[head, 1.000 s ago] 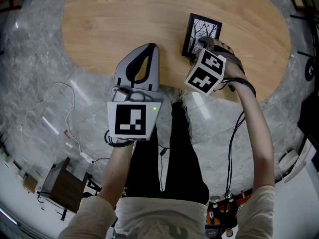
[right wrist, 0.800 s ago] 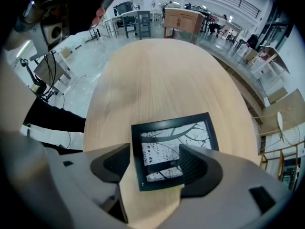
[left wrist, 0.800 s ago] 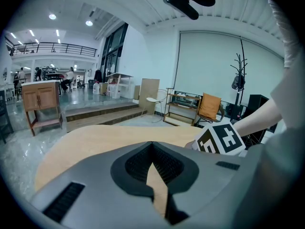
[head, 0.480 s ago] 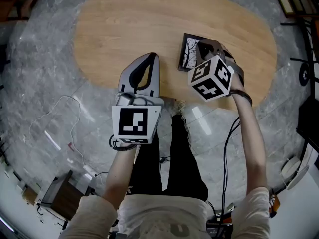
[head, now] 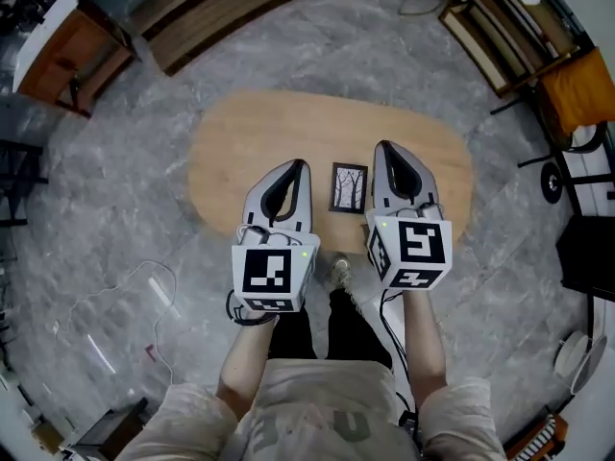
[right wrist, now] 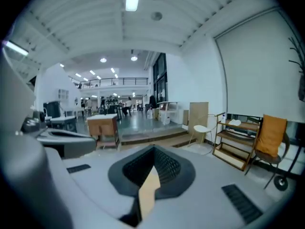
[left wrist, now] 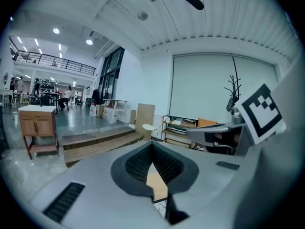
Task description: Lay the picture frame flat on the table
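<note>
The black picture frame (head: pixel 349 188) with a tree print lies flat, face up, on the oval wooden table (head: pixel 240 142), between my two grippers in the head view. Both grippers hang high above the table and touch nothing. My left gripper (head: pixel 299 164) is shut, its jaws meeting at the tip (left wrist: pixel 152 144) with nothing held. My right gripper (head: pixel 384 146) has just been closing and is now shut, with nothing between its jaws (right wrist: pixel 153 148). Both gripper views look out across the room, with a sliver of tabletop showing through the jaw loops.
Grey marble floor surrounds the table. A wooden cabinet (head: pixel 67 51) stands far left, a wooden shelf (head: pixel 504 22) and an orange-draped chair (head: pixel 581 89) far right. White cables (head: pixel 144 291) lie on the floor at the left. The person's legs (head: pixel 332 325) are near the table's front edge.
The right gripper let go of the frame, rolled upright and shut. Both grippers rose far above the table, which now looks much smaller. The frame stays flat.
</note>
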Motion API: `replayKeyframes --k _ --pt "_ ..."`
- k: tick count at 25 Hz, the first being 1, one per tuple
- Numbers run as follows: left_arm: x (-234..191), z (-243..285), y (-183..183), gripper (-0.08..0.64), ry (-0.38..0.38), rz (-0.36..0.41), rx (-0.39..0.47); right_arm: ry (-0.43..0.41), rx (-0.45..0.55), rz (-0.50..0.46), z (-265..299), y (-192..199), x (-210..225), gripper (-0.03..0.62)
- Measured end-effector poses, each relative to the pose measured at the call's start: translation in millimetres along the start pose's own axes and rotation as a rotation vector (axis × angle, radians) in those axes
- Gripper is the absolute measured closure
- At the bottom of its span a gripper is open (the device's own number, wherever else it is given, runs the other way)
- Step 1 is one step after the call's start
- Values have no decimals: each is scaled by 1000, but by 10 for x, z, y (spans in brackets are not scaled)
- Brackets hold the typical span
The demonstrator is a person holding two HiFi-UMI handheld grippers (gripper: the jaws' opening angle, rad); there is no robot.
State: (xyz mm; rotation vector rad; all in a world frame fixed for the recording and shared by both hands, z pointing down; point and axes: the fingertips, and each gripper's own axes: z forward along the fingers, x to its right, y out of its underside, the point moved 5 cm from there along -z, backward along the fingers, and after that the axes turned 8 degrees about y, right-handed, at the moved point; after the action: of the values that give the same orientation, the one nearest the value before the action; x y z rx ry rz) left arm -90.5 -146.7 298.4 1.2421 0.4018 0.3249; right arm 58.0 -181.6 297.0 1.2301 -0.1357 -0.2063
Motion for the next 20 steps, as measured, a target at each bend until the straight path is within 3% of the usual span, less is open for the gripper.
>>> replayKeyframes --k 2,9,20 --pt "163 -125 -270 549 15 3 21 36 48 45 -365 -254 5 586" --pt "717 -607 -888 551 47 78 87 127 167 55 -1381 -738 51 586" --pt "982 -847 -707 551 35 104 65 72 101 56 -1808 -397 -41 586"
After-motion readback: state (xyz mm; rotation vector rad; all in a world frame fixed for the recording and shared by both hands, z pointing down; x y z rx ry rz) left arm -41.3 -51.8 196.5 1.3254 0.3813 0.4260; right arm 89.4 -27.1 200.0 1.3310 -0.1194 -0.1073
